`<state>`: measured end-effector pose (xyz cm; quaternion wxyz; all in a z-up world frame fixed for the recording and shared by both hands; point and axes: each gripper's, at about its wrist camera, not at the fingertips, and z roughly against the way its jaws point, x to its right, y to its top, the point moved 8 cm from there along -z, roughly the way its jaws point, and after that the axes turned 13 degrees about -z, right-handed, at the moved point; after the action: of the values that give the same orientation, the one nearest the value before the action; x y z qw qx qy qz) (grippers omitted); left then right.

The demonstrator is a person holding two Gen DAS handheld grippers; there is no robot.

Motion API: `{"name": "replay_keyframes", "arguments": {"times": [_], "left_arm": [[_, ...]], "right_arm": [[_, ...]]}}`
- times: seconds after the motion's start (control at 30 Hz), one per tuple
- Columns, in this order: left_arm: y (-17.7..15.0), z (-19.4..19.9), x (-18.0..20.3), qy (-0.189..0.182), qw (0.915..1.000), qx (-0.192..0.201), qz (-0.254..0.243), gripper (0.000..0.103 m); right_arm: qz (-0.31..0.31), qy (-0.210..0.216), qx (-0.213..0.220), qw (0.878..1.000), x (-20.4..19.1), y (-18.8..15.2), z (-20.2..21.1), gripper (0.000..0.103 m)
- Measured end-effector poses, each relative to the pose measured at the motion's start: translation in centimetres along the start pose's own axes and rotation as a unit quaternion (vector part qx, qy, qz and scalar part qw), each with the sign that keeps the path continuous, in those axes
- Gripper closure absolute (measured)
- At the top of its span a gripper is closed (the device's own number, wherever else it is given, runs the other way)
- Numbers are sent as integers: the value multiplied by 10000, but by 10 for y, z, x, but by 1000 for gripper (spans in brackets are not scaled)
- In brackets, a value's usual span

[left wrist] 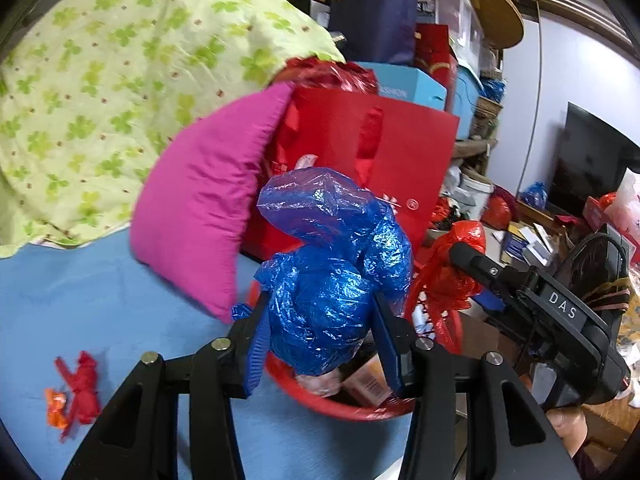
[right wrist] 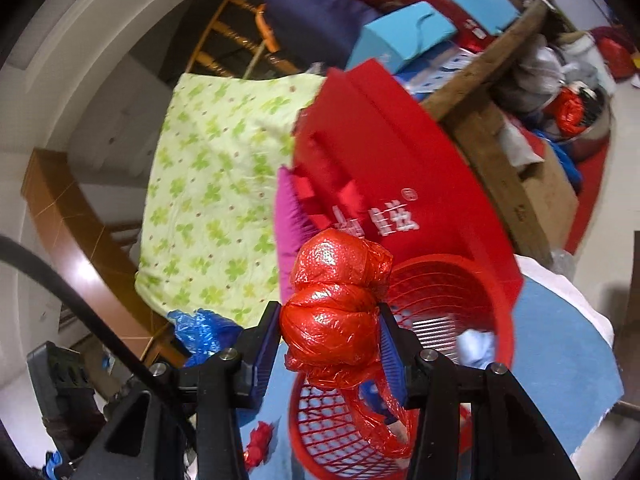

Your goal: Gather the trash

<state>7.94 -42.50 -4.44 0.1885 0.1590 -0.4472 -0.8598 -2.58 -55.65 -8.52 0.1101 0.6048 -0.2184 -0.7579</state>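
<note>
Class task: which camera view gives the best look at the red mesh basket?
The right wrist view: the red mesh basket shows its lattice wall, rim and inside. In the left wrist view the blue bag in the left hand-held gripper covers most of it.

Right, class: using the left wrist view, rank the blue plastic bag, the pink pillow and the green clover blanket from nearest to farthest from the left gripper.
1. Blue plastic bag: clamped in the left gripper.
2. Pink pillow: beyond, to the left.
3. Green clover blanket: farthest, upper left.

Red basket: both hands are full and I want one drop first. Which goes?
Probably right. Its red bag hangs over the red basket opening in the right wrist view. The left gripper holds its blue bag above the rim too, slightly off-centre.
</note>
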Motion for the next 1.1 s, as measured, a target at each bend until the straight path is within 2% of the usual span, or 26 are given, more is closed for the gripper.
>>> {"name": "replay_keyframes", "arguments": {"times": [0.03, 0.1, 0.17, 0.27, 0.4, 0.5, 0.6, 0.7, 0.9, 0.97, 1.1], "left_arm": [[0, -8, 5, -73, 10000, -25, -28, 51], [0, -18, 9, -91, 9999, -78, -60, 41], [-2, -26, 12, -40, 9999, -122, -77, 31], [-11, -25, 9, -83, 9998, -166, 9, 31], [-32, -9, -8, 77, 9998, -181, 69, 31], [-63, 10, -33, 253, 9990, -267, 254, 29], [-106, 31, -70, 587, 9956, -477, 552, 29], [-153, 59, -116, 1099, 9872, -643, 962, 29], [-229, 119, -210, 2193, 9553, -806, 1811, 29], [-247, 137, -236, 2523, 9429, -767, 2033, 28], [-273, 148, -264, 2822, 9274, -800, 2322, 27]], "right_arm": [[-9, -89, 40, 10000, 4, 3, -2, 53], [-50, -189, 55, 9998, 9, 6, -7, 49], [-135, -251, -13, 9996, 14, 8, -15, 40], [-294, -315, -79, 9990, 21, 10, -24, 32], [-288, -340, -88, 9990, 20, 8, -29, 32], [7, -305, -66, 9995, 7, -1, -27, 32], [408, -233, -63, 9989, -14, -14, -26, 32], [843, -103, -73, 9964, -38, -32, -24, 32], [1723, 446, -258, 9837, -100, -90, -24, 30], [2065, 635, -440, 9754, -119, -117, -30, 29], [2462, 641, -1074, 9611, -135, -174, -59, 28]]}}
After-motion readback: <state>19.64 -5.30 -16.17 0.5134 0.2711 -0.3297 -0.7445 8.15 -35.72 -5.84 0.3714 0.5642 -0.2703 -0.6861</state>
